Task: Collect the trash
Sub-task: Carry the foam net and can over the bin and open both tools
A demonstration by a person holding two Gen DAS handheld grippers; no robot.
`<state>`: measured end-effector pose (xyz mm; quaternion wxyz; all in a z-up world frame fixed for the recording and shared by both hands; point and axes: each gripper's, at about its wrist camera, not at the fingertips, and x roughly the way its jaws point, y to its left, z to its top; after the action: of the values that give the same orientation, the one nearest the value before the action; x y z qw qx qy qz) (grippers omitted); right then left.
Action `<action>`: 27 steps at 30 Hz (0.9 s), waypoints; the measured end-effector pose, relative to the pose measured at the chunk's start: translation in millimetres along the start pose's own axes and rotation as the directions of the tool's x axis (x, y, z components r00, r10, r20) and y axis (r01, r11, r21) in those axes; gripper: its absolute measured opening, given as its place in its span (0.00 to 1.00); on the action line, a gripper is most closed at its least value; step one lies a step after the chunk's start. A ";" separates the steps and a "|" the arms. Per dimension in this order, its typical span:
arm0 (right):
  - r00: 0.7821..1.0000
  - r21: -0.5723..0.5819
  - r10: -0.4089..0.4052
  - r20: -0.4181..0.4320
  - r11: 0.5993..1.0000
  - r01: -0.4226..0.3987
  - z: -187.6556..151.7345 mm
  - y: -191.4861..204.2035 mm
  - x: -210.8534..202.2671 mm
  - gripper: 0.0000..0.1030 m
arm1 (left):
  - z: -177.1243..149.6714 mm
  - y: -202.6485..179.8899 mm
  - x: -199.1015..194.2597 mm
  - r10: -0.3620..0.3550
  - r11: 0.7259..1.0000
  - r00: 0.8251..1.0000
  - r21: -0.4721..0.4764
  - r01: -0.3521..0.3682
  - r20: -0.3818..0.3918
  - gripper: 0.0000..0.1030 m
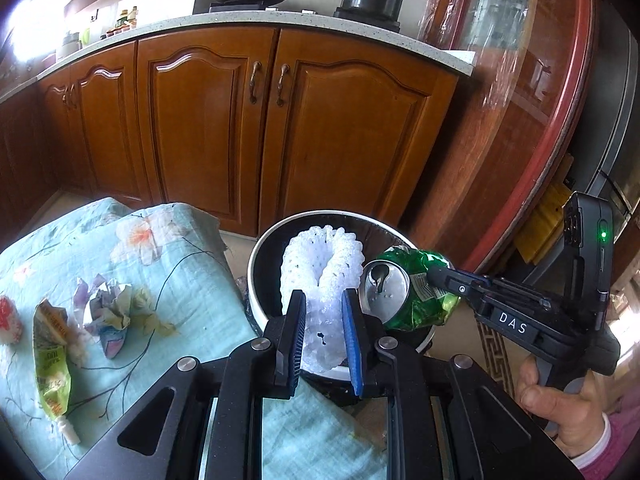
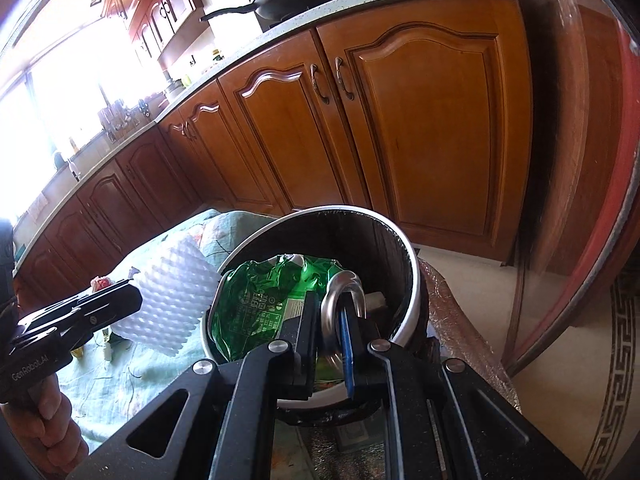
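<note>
My left gripper (image 1: pixel 323 300) is shut on a white foam fruit net (image 1: pixel 320 268) and holds it over the round white-rimmed trash bin (image 1: pixel 256 256). The net also shows in the right wrist view (image 2: pixel 168 300), with the left gripper (image 2: pixel 132 300) beside it. My right gripper (image 2: pixel 328 304) is shut on a crushed green can (image 2: pixel 256 300) at its silver top, over the bin's (image 2: pixel 412 280) opening. In the left wrist view the can (image 1: pixel 416 292) hangs at the bin's right rim from the right gripper (image 1: pixel 434 278).
A floral blue cloth (image 1: pixel 168 280) covers the table at left. On it lie a crumpled paper wad (image 1: pixel 110 308), a green squeeze pouch (image 1: pixel 50 356) and a red-white scrap (image 1: pixel 8 320). Wooden cabinets (image 1: pixel 260 120) stand behind. A glass-topped round table edge (image 1: pixel 560 120) is at right.
</note>
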<state>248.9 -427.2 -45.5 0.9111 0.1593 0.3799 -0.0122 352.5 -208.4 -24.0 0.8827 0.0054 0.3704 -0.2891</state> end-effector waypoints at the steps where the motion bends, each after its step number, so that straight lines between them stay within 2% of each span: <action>1: 1.000 -0.004 -0.002 -0.002 1.000 0.002 1.7 -1.1 2.0 0.10 | 2.0 -1.3 5.4 -0.001 1.000 1.000 0.000 0.001 -0.006 0.17; 12: 0.997 -0.060 -0.061 -0.038 0.996 0.059 12.9 -1.9 23.6 0.10 | 14.7 -6.2 49.6 0.004 1.000 0.998 -0.015 -0.005 -0.070 0.21; 15: 0.997 -0.049 -0.056 -0.044 0.997 0.054 14.4 -3.8 27.3 0.12 | 17.6 -7.8 55.6 0.010 1.000 0.997 -0.022 -0.012 -0.077 0.34; 16: 0.998 -0.044 -0.058 -0.041 0.997 0.056 14.3 -4.0 26.8 0.13 | 17.2 -8.6 55.0 0.011 1.000 0.997 -0.025 -0.013 -0.074 0.41; 17: 0.997 -0.040 -0.062 -0.039 0.997 0.060 14.0 -4.6 26.1 0.16 | 16.5 -8.5 53.3 0.014 0.999 0.998 -0.029 -0.016 -0.068 0.49; 21: 0.999 -0.003 -0.040 -0.017 0.999 0.040 11.9 -8.9 20.3 0.29 | 7.4 -2.9 44.0 0.005 0.998 0.998 -0.059 -0.009 -0.057 0.57; 22: 0.999 0.008 -0.031 -0.010 0.999 0.031 10.2 -9.2 17.5 0.32 | 4.0 -1.7 40.3 0.008 0.998 0.999 -0.066 -0.011 -0.051 0.61; 23: 1.000 0.021 -0.019 -0.003 1.000 0.019 8.2 -8.8 14.6 0.38 | -1.2 2.5 34.1 0.010 0.997 0.999 -0.074 -0.013 -0.045 0.65; 24: 1.000 0.031 -0.006 0.003 0.999 0.006 6.4 -8.5 12.2 0.48 | -5.4 3.8 29.2 0.012 0.997 0.999 -0.082 -0.015 -0.038 0.65; 27: 0.999 0.048 0.024 0.030 0.999 -0.026 -0.7 -3.0 2.7 0.68 | -20.9 8.0 11.1 0.028 0.994 1.000 -0.104 -0.029 -0.013 0.67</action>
<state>249.9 -429.6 -48.7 0.9126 0.1858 0.3641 -0.0124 349.2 -202.7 -48.2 0.8838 -0.0336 0.3898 -0.2567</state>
